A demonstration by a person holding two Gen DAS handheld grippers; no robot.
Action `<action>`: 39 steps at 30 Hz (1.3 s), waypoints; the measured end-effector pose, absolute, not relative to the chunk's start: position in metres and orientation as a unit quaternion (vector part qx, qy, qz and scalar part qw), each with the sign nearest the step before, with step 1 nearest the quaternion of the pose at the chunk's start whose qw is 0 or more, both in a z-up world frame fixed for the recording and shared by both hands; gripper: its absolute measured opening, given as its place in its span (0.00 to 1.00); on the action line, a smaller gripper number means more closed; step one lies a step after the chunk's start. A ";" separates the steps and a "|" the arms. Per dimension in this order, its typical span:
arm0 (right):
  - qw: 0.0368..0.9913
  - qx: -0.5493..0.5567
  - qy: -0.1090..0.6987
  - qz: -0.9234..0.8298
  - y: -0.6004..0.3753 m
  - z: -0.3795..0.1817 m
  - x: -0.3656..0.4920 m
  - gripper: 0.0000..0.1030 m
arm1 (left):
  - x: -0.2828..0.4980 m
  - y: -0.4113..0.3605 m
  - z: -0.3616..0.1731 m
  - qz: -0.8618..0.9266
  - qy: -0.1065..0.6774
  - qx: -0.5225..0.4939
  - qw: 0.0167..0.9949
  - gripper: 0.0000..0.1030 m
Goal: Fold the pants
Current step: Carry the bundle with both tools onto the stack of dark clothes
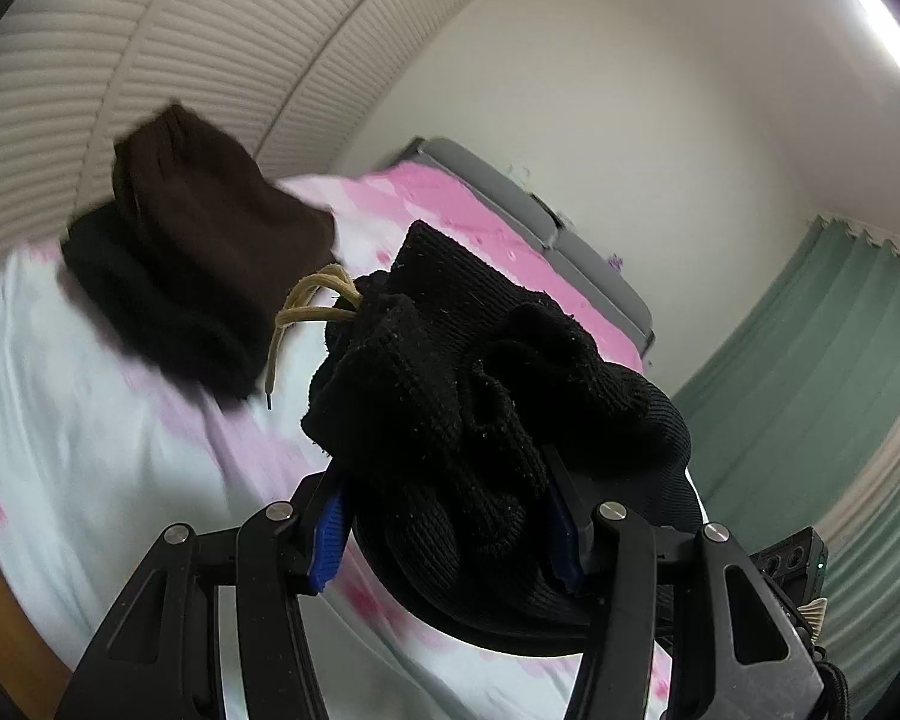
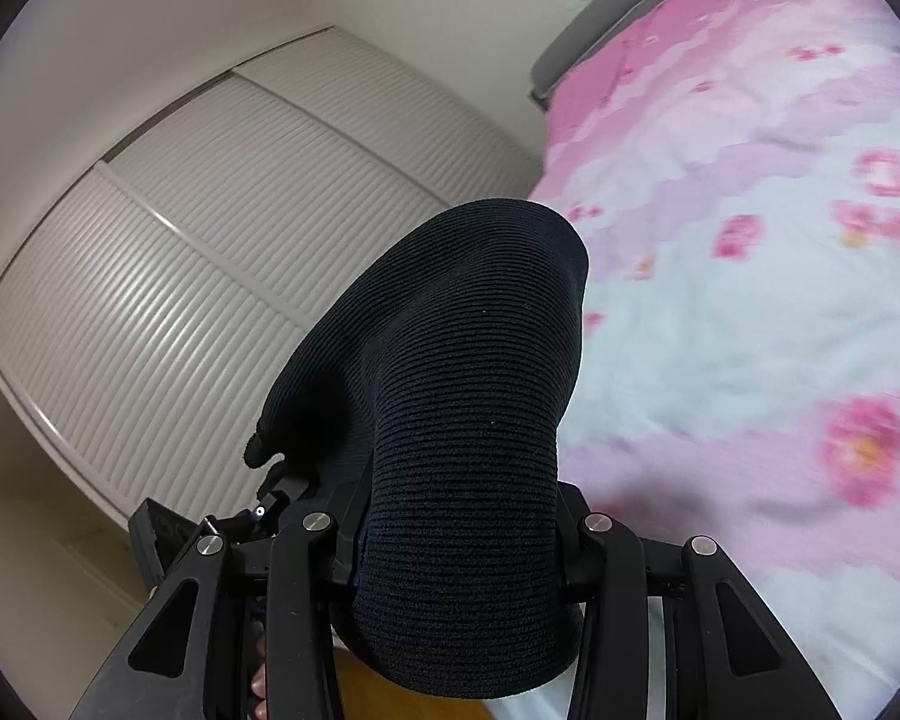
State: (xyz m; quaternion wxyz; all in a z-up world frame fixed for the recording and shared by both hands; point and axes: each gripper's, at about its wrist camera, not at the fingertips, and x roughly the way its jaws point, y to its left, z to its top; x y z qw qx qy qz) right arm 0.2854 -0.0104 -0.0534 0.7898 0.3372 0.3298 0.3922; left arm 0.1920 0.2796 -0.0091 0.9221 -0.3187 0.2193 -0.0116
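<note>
A: Entry, left wrist view. Left gripper (image 1: 450,516) is clenched on a bunched wad of the black knit pants (image 1: 480,396), held up above the bed (image 1: 120,420). Blue finger pads (image 1: 329,543) are pressed into the fabric on both sides.

B: Drawstring?

A: A tan drawstring (image 1: 306,312) loops out of the bunch at upper left, one end hanging loose. Behind it, a dark brown garment (image 1: 210,240) lies on a black one, both resting on the pink floral bedding (blurred, so no detail).

B: Right wrist view?

A: Right gripper (image 2: 456,534) is closed on a thick ribbed fold of the same pants (image 2: 462,390), which rise over the fingers and hide most of them. Louvred wardrobe doors (image 2: 210,300) to the left, bedding (image 2: 750,330) to the right, grey headboard (image 2: 600,18) at the top.
</note>
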 end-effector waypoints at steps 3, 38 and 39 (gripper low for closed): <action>0.781 0.338 0.324 0.413 0.042 -0.040 0.314 0.41 | 0.207 0.325 0.010 0.004 0.202 -0.311 0.929 0.52; 0.758 0.267 0.432 0.409 0.324 -0.105 0.509 0.47 | 0.390 0.585 -0.071 0.086 0.246 -0.320 0.911 0.62; 0.762 0.264 0.427 0.409 0.323 -0.101 0.506 0.52 | 0.386 0.581 -0.064 0.082 0.243 -0.313 0.914 0.63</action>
